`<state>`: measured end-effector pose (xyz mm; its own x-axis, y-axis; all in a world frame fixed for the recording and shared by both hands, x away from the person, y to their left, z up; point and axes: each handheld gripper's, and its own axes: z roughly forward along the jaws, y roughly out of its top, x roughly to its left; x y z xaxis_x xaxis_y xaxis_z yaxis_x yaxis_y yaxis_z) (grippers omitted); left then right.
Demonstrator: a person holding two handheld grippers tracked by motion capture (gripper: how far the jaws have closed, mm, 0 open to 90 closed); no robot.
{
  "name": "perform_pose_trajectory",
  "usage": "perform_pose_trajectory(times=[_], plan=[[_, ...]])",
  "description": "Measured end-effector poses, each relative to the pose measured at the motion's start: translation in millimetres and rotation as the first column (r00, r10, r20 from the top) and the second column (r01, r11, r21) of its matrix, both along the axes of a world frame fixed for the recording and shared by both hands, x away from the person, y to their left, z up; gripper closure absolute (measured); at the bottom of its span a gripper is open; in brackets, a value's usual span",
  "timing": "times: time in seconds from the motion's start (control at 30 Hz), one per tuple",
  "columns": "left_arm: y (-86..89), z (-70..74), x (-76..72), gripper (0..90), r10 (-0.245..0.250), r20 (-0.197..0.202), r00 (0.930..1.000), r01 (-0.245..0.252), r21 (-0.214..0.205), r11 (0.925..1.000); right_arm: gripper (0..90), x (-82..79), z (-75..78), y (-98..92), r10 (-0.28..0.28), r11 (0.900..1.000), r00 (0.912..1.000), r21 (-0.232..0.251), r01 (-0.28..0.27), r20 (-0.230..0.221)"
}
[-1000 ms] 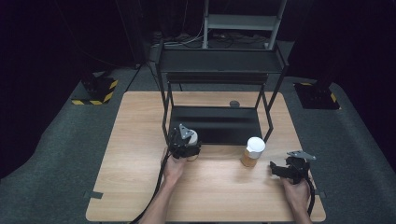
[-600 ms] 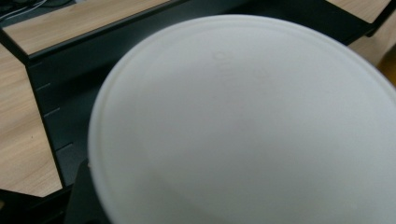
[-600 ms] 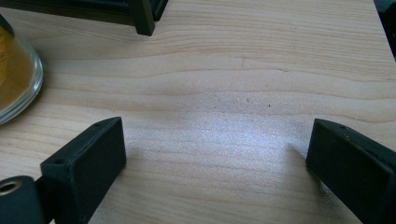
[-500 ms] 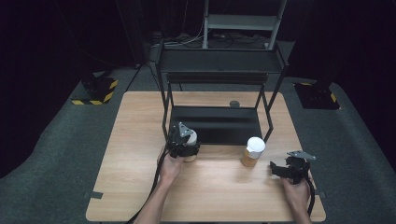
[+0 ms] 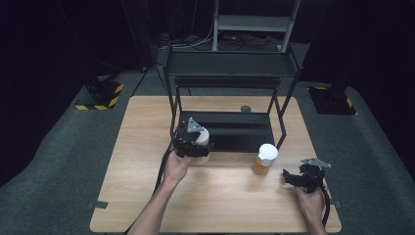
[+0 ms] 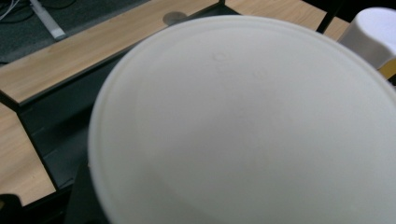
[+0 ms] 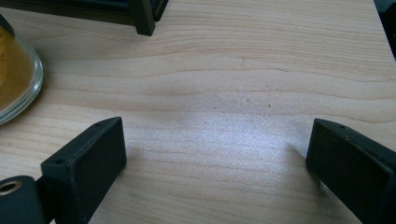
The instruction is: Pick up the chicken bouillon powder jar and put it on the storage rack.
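Left gripper view puts a smooth white round lid (image 6: 247, 126) right up against the lens, hiding its own jaws, while the high view shows the left gripper (image 5: 192, 143) clamped on that white-lidded jar (image 5: 201, 138) just in front of the black metal rack (image 5: 230, 73). Right gripper view has its flat black jaws spread wide over bare pale wood grain of the table (image 7: 224, 93), with a glass jar of orange powder (image 7: 16, 74) cut off at the edge. From above, the right gripper (image 5: 299, 177) sits just beside that second jar (image 5: 265, 159).
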<state>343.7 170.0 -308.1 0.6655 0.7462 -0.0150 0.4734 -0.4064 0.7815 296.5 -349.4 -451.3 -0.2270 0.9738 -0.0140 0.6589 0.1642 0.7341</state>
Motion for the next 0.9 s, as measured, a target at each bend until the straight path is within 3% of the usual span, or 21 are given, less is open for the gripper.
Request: perform_pose_trajectory(times=[0.1,0.13,0.2,0.6,0.9], plan=[[1.2,7.7,2.1,35.6,-0.011,-0.004,0.9999,0.011,-0.005,0.9999,4.2,0.0,0.0,0.0,0.0,1.0,1.0,0.0,0.0,0.0],[1.9,19.4,3.6,35.6,-0.025,-0.001,0.9997,0.025,-0.01,0.9996,4.2,0.0,0.0,0.0,0.0,1.0,1.0,0.0,0.0,0.0],[2.1,23.5,4.1,35.6,-0.03,0.0,0.9996,0.03,-0.011,0.9995,4.2,0.0,0.0,0.0,0.0,1.0,1.0,0.0,0.0,0.0],[2.0,94.5,15.9,35.7,-0.112,0.013,0.9936,0.112,-0.036,0.993,4.3,0.0,-0.1,-0.1,0.001,1.0,1.0,0.0,-0.001,0.0],[-2.3,127.4,24.9,35.6,-0.13,0.02,0.9914,0.13,-0.038,0.9907,4.5,-0.1,-0.1,-0.2,0.002,1.0,1.0,-0.001,-0.002,0.001]])
